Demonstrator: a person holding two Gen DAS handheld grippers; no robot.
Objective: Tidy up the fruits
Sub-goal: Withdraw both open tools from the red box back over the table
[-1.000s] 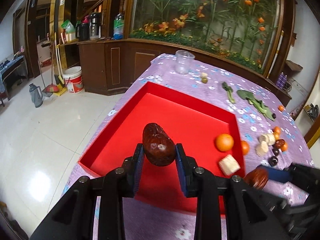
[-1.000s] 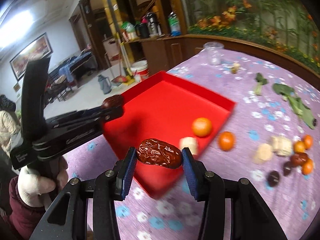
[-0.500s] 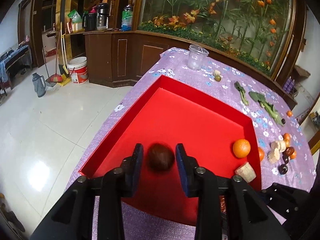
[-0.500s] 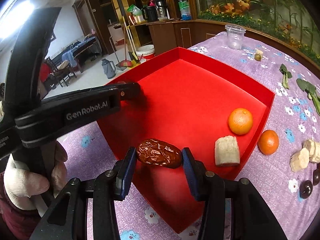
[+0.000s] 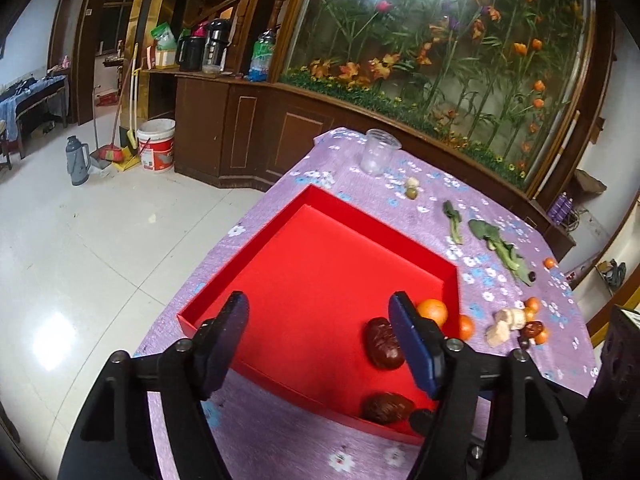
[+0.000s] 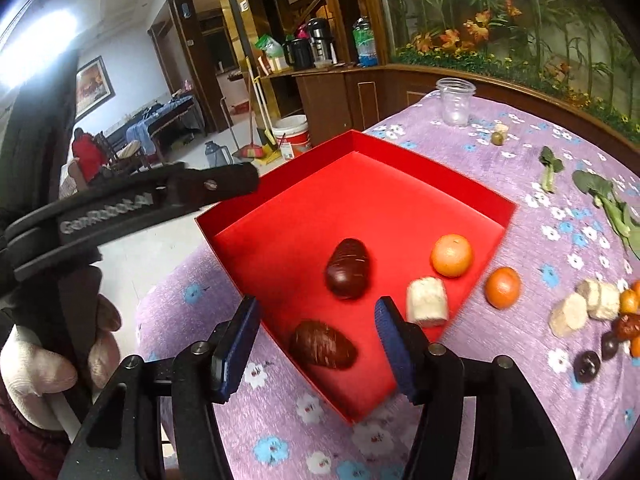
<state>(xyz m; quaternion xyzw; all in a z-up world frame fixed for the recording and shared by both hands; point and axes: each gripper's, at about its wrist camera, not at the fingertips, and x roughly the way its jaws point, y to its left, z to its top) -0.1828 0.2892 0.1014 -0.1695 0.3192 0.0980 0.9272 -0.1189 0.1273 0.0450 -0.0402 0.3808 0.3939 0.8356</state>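
A red tray (image 5: 320,200) lies on the purple flowered cloth. Two dark red dates rest in its near corner: one (image 5: 382,342) beside my left gripper's right finger, the other (image 5: 386,408) close to the front wall. My left gripper (image 5: 320,336) hangs above the tray with its jaws opening and nothing between them. My right gripper (image 6: 316,348) is opening too. A blurred date (image 6: 322,344) shows between its pads, clear of both, down on the tray floor. The second date (image 6: 347,268), an orange (image 6: 451,255) and a banana piece (image 6: 426,300) also lie in the tray.
Another orange (image 6: 503,287) sits on the cloth just outside the tray. Banana pieces and small fruits (image 6: 592,308) are heaped to the right. Leafy greens (image 5: 500,246) and a clear plastic cup (image 5: 378,156) lie farther back. The table's edge drops to tiled floor on the left.
Both grippers have opened and let go of their dates, which now lie in the tray. The left gripper has lifted and drawn back a little.
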